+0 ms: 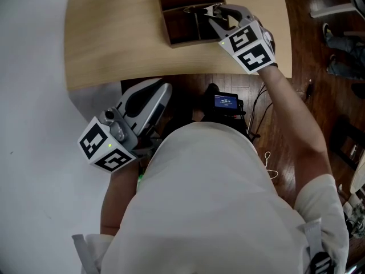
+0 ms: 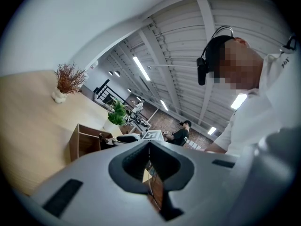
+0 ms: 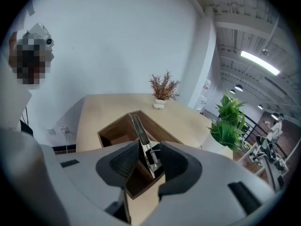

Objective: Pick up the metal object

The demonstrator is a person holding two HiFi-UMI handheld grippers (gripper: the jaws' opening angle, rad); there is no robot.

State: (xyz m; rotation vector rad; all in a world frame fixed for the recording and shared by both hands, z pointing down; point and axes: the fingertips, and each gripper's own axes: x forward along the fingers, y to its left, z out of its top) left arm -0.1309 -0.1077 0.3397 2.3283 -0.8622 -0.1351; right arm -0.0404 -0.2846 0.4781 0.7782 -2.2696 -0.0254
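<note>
A slim metal tool (image 3: 143,142) with a dark upper length and a shiny lower end leans inside a dark wooden box (image 3: 113,131). My right gripper (image 3: 148,160) is at the box's near end with the tool's shiny end between its jaws. The jaws stand apart with a gap on the left side, so it is open. In the head view the right gripper (image 1: 212,15) reaches over the box (image 1: 171,36) at the table's far side, by the metal tool (image 1: 201,10). My left gripper (image 1: 162,90) hangs low beside the person's body, shut and empty, away from the box.
The box sits on a light wooden table (image 1: 114,39). A small vase of dried twigs (image 3: 160,102) stands at the table's far end, and a green potted plant (image 3: 228,124) to the right. Under the table edge sit a device with a blue screen (image 1: 226,101) and cables.
</note>
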